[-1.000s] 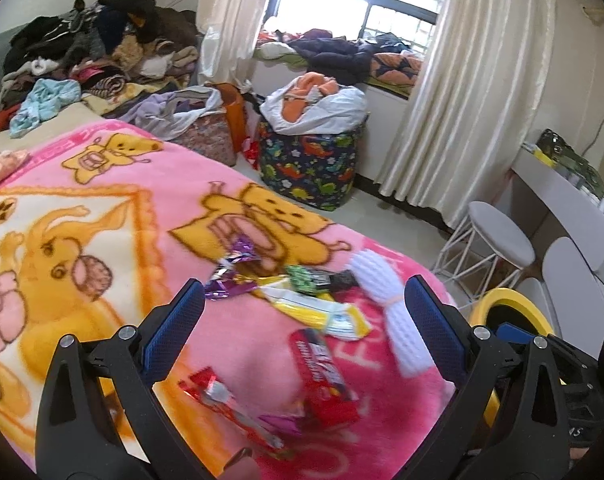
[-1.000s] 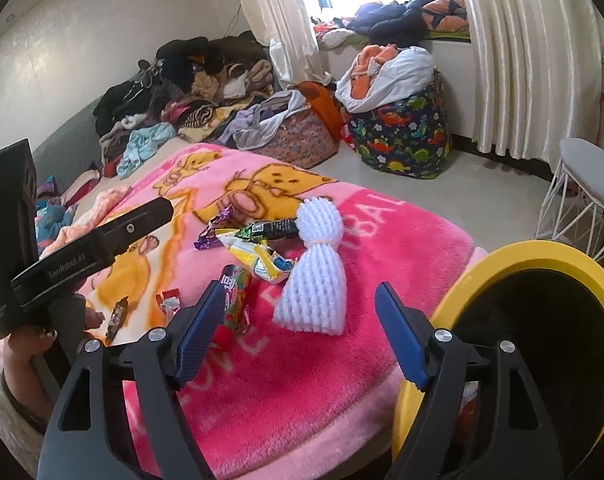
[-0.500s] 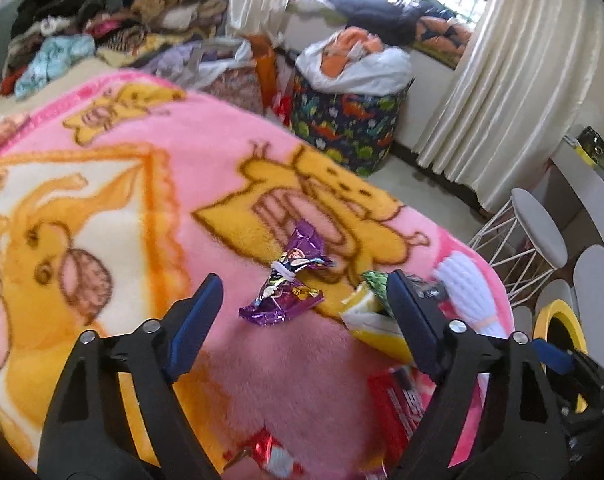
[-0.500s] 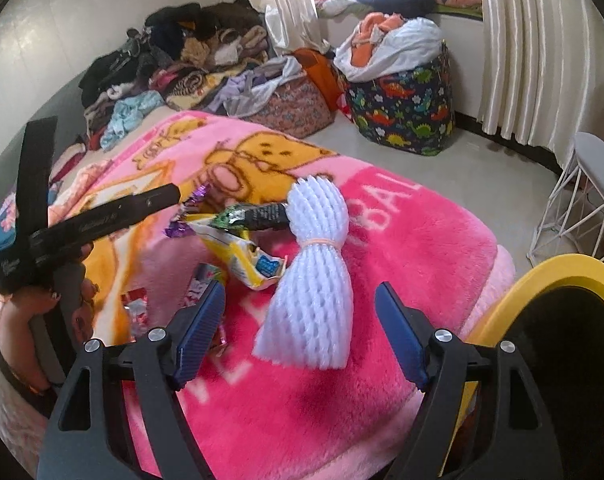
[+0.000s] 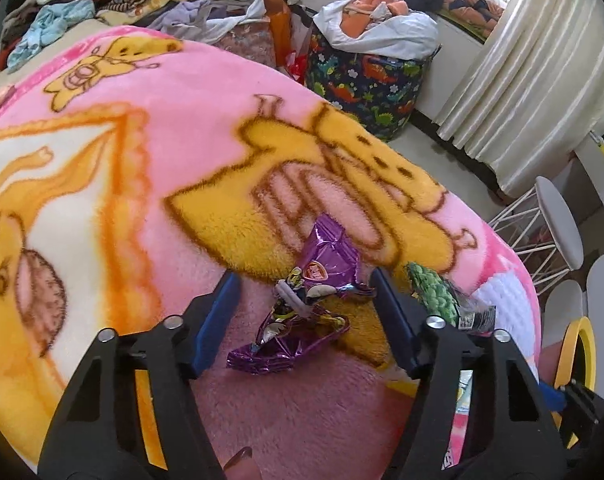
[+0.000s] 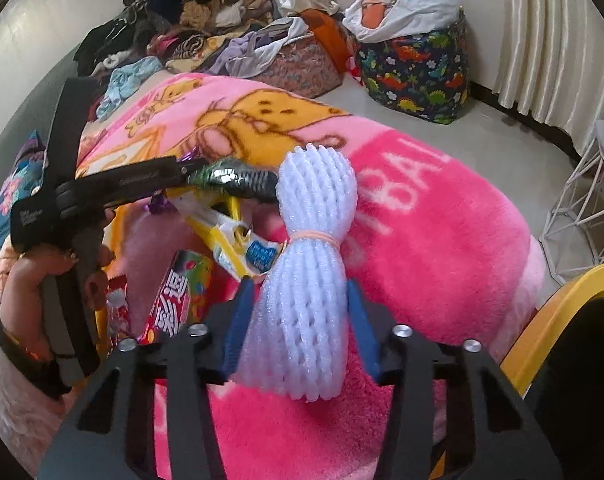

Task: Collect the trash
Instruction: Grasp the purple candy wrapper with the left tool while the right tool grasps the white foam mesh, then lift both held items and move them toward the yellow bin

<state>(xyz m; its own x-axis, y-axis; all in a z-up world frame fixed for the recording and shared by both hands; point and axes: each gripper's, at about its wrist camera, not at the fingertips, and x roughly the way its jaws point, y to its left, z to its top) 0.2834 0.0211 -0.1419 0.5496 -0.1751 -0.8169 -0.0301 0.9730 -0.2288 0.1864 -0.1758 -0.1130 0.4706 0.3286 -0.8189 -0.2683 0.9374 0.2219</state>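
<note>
Both grippers down on the pink blanket (image 5: pixel 174 140), jaws closing around trash.

Left gripper (image 5: pixel 302 300) tilted down over a crumpled purple wrapper (image 5: pixel 302 300), jaws closing, blue pads either side of it but apart from the foil, gaps showing at both. Green wrapper (image 5: pixel 433 292) just outside the right-hand pad, at 3 o'clock from the purple one. Right gripper (image 6: pixel 298 316) closing on a white foam net (image 6: pixel 309 280) tied at its waist with a rubber band; pads touching the lower half on both flanks. Yellow wrapper (image 6: pixel 230 240) and red packet (image 6: pixel 178 300) at 9 o'clock from the net. Yellow-rimmed bin (image 6: pixel 541 320) at 3 o'clock, off the bed edge.
</note>
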